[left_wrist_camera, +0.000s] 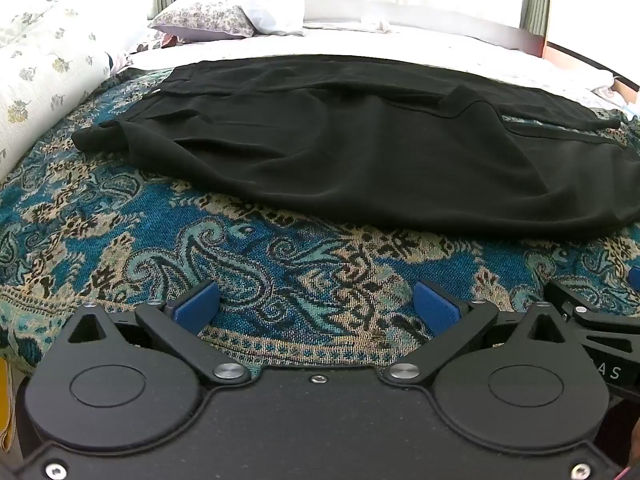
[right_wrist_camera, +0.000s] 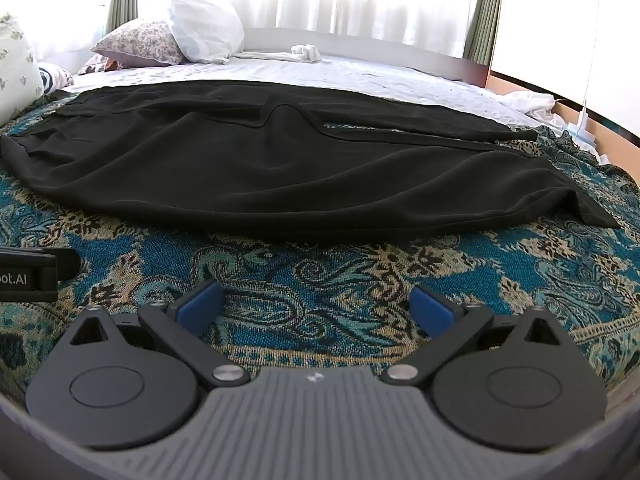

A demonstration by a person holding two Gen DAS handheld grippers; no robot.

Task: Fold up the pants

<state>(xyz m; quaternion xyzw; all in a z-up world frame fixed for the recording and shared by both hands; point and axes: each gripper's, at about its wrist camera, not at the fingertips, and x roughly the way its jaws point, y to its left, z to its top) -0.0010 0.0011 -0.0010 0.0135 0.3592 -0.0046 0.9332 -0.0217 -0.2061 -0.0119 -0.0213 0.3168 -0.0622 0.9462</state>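
Observation:
Black pants (left_wrist_camera: 360, 152) lie spread across the bed on a blue paisley blanket (left_wrist_camera: 280, 264), waist to the left, legs running to the right. They also show in the right wrist view (right_wrist_camera: 280, 168), with the leg ends at the right. My left gripper (left_wrist_camera: 316, 304) is open and empty, low over the blanket in front of the pants. My right gripper (right_wrist_camera: 316, 306) is open and empty, also in front of the pants and apart from them. The right gripper's fingers (left_wrist_camera: 588, 312) show at the right edge of the left wrist view.
Pillows (right_wrist_camera: 160, 40) lie at the back left by the curtained window. A floral bolster (left_wrist_camera: 44, 80) runs along the left side. A white sheet (right_wrist_camera: 360, 76) covers the bed behind the pants, with crumpled white cloth (right_wrist_camera: 532, 104) at the right edge.

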